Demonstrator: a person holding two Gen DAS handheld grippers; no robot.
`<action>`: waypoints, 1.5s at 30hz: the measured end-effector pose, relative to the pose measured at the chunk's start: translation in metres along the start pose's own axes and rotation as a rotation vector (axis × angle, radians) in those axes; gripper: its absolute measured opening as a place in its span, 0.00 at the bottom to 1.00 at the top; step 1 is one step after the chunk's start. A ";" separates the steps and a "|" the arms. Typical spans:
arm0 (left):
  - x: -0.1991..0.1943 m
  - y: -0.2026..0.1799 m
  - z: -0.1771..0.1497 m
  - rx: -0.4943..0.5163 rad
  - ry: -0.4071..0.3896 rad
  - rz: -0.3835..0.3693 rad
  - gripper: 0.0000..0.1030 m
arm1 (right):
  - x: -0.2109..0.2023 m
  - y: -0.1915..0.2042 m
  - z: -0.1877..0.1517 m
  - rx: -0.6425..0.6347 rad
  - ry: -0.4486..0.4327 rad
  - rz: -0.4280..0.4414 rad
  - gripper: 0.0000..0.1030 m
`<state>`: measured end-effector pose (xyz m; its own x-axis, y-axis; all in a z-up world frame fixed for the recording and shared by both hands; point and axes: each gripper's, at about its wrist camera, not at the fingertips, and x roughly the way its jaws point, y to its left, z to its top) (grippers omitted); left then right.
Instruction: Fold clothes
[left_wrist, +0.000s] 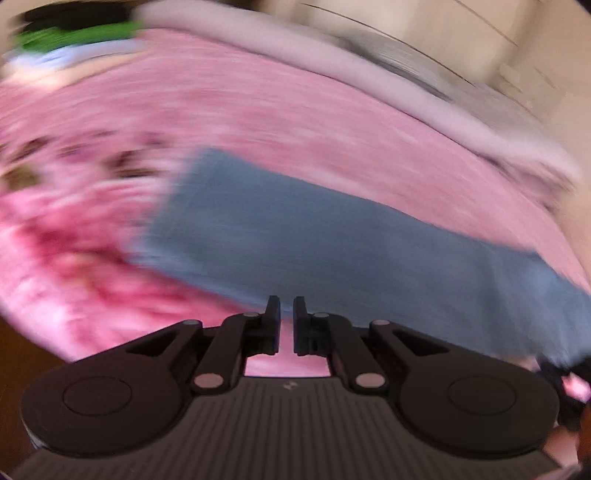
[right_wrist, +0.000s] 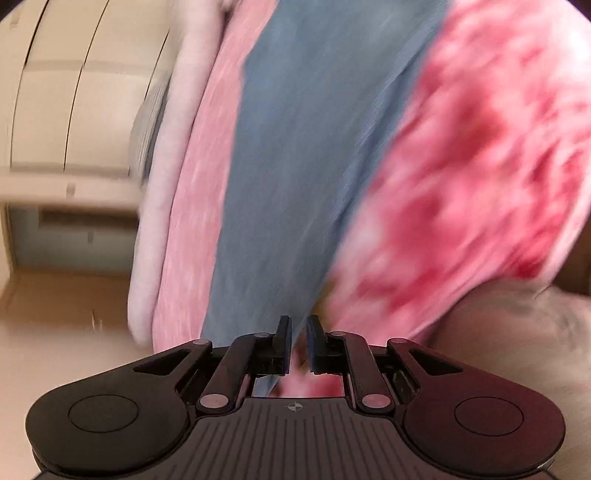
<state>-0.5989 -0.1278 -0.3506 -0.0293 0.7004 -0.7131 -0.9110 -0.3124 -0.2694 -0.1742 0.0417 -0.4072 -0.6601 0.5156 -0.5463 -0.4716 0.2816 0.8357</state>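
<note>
**Blue cloth laid out on the pink bedspread, both grippers free of it**

In your left wrist view, the left gripper (left_wrist: 286, 314) sits at lower centre with its jaws nearly together, only a thin slit between them and nothing in it. The blue garment (left_wrist: 295, 240) lies flat as a long folded strip, its short edge at centre-left and its length running to the right edge. Around it, the pink bedspread (left_wrist: 258, 110) offers open room above and to the left; its pale border (left_wrist: 369, 66) curves across the upper right.

In your right wrist view, the right gripper (right_wrist: 298, 332) shows a narrow gap, with no cloth pinched. The blue garment (right_wrist: 295, 147) runs upward from just beyond its tips. To its right is a blotchy red-and-pink pattern; at far left, beige cabinet panels (right_wrist: 74, 110). Everything is motion-blurred; the weave looks soft.
</note>
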 end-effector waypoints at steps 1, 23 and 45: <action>0.007 -0.019 -0.001 0.044 -0.001 -0.026 0.02 | -0.010 -0.006 0.007 0.011 -0.039 -0.009 0.12; 0.103 -0.216 -0.017 0.306 0.123 -0.233 0.03 | -0.132 -0.094 0.179 0.061 -0.444 0.026 0.35; 0.112 -0.209 -0.016 0.326 0.148 -0.199 0.04 | -0.135 -0.075 0.214 -0.130 -0.511 -0.002 0.03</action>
<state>-0.4052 0.0055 -0.3842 0.1984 0.6192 -0.7598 -0.9763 0.0561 -0.2092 0.0758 0.1242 -0.3841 -0.3050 0.8534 -0.4227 -0.5622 0.1969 0.8032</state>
